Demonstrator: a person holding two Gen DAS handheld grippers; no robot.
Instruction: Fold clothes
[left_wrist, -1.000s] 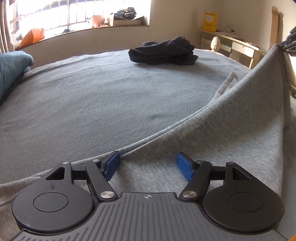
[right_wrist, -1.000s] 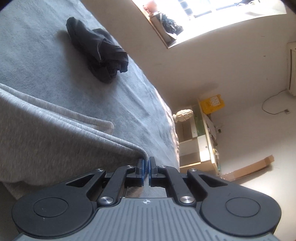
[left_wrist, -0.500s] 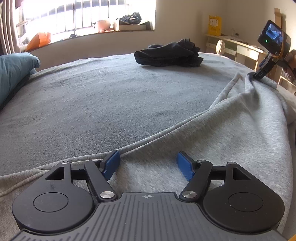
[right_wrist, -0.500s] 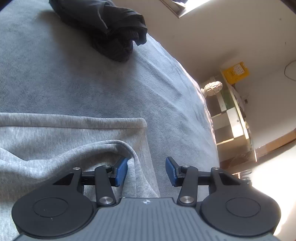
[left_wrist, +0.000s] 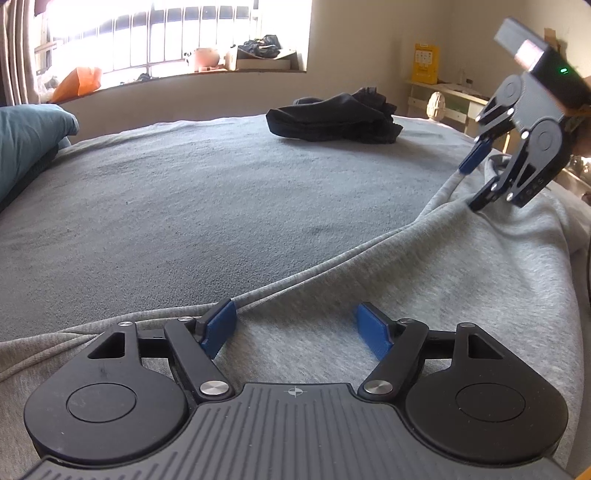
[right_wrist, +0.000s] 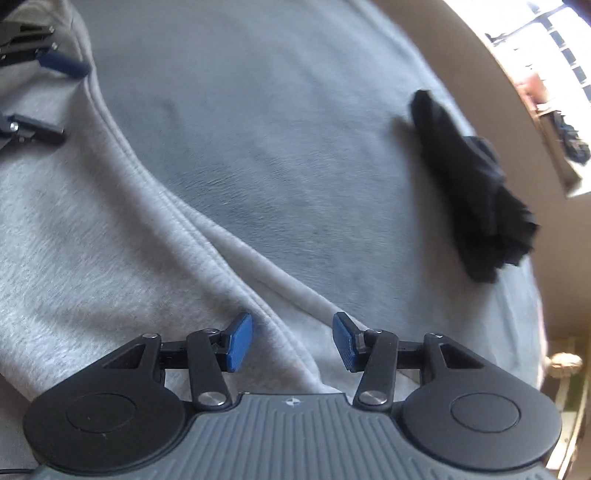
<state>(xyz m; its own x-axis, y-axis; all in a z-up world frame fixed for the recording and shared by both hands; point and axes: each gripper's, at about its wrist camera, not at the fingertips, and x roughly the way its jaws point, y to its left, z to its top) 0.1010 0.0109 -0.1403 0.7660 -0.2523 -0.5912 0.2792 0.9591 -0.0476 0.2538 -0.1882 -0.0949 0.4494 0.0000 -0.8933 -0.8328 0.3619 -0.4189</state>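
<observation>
A light grey sweatshirt-cloth garment (left_wrist: 443, 277) lies spread on the bed, its doubled edge running diagonally from lower left to upper right. My left gripper (left_wrist: 294, 310) rests open over this edge, with the cloth under the pads and nothing pinched. At the far end of the edge my right gripper (left_wrist: 472, 186) points down at the garment (right_wrist: 92, 240). The right gripper (right_wrist: 292, 319) has its jaws opening; the folded edge lies between them, loose. The left gripper (right_wrist: 68, 103) shows at the top left of the right wrist view.
A heap of black clothes (left_wrist: 332, 122) (right_wrist: 472, 195) sits at the far side of the grey bed cover (left_wrist: 184, 221). A teal pillow (left_wrist: 29, 140) lies at the left. Behind are a window sill (left_wrist: 207, 70) with clutter and a desk (left_wrist: 454, 96) by the wall.
The right gripper let go of the garment corner it held up, opened, then sank and tilted down. The raised cloth dropped flat onto the bed. The left gripper stayed put.
</observation>
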